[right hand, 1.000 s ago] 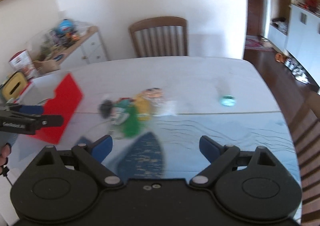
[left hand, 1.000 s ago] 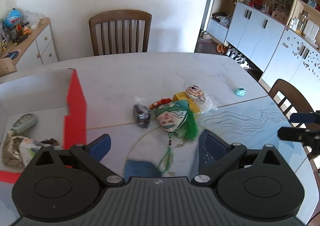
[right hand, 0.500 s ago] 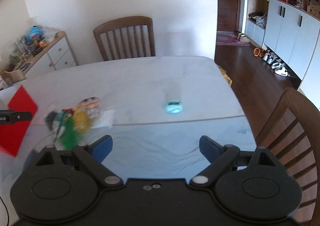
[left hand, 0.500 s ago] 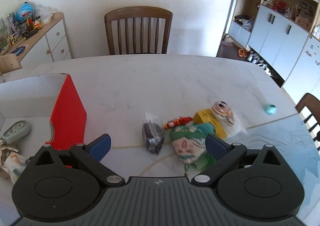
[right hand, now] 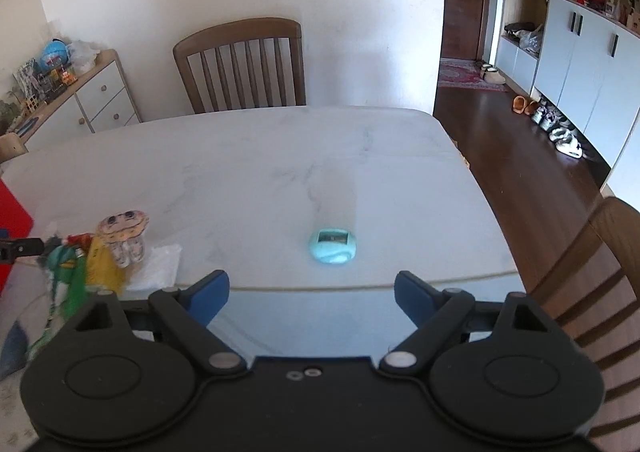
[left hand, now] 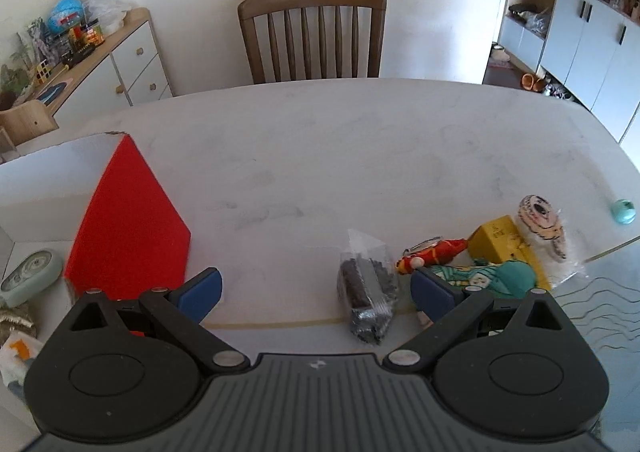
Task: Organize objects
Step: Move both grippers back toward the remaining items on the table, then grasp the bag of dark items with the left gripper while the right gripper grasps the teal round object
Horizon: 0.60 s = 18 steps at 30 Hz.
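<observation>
Surface: white marble-look table [left hand: 360,156] under both of our grippers, with a glossy blue wave-patterned strip along its near edge.
Left gripper [left hand: 316,290]: we hold it above the near edge with its blue fingers spread wide and nothing between them.
Right gripper [right hand: 312,294]: we hold it over the blue strip, fingers likewise wide apart and empty.
Bagged dark item [left hand: 366,292]: a clear bag of dark pieces lies between our left fingertips, closer to the right one, on the table.
Toy cluster: a green-faced doll [left hand: 496,278] sits just behind our left gripper's right finger, touching a red and yellow figure [left hand: 430,254] and a yellow box [left hand: 502,246]; a striped round face in clear wrap [left hand: 542,220] leans on the box.
Teal gadget [right hand: 332,245]: small, rounded, with a little screen; it lies alone ahead of our right gripper, well apart from the cluster.
Box [left hand: 48,172]: white open carton with a red flap [left hand: 128,220] at our left, holding a pale green device [left hand: 30,276] and crumpled wrappers.
Far side: a wooden slat-back chair [left hand: 312,36] stands at the far table edge against a white wall.
Room: a cluttered white sideboard [left hand: 100,60] on the left, pale cupboards [right hand: 580,64] and shoes on dark wood floor on the right.
</observation>
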Each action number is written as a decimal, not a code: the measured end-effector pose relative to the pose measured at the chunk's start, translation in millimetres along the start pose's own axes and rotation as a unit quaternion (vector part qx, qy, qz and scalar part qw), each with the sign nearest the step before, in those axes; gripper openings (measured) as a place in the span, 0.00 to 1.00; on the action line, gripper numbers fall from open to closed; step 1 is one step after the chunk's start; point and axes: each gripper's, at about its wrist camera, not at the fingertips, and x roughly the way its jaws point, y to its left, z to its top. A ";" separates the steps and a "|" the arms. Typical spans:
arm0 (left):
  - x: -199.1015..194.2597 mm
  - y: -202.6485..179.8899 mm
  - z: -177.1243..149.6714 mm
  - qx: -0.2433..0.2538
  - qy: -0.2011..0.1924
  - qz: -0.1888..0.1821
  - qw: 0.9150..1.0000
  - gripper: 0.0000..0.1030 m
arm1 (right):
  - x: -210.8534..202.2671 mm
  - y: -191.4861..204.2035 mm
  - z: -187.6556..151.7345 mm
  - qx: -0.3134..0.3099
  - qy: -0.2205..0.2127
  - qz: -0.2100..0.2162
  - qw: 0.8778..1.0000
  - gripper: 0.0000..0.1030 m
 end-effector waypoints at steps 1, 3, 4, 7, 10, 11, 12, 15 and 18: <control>3.0 -0.8 -0.3 0.002 0.002 0.001 1.000 0.98 | 5.3 -0.2 1.2 0.000 0.000 -0.003 1.000 0.85; 8.0 -1.6 -1.9 0.003 0.005 0.006 1.000 0.98 | 16.0 -2.6 2.4 0.005 0.002 -0.009 1.000 0.84; 10.1 -1.8 -3.1 0.003 0.006 0.007 1.000 0.98 | 21.5 -4.7 2.9 0.008 0.003 -0.011 1.000 0.81; 15.5 -3.7 -5.2 0.003 0.008 0.005 1.000 0.98 | 34.1 -8.5 3.7 0.011 0.009 -0.015 1.000 0.77; 21.1 -7.1 -6.3 0.012 0.013 0.005 1.000 0.98 | 44.2 -10.2 2.4 0.007 0.012 -0.019 1.000 0.75; 22.7 -7.6 -7.5 0.013 0.014 0.004 1.000 0.97 | 46.7 -11.0 1.7 0.007 0.014 -0.019 1.000 0.74; 24.1 -8.0 -8.5 0.013 0.016 0.002 1.000 0.97 | 49.6 -11.6 1.2 0.008 0.015 -0.020 1.000 0.73; 25.2 -9.4 -11.2 0.012 0.014 -0.003 1.000 0.94 | 55.8 -14.3 2.2 0.013 0.018 -0.021 1.000 0.68; 26.4 -12.6 -14.0 0.022 0.017 -0.009 1.000 0.76 | 60.6 -16.5 5.7 0.014 0.018 -0.018 1.000 0.62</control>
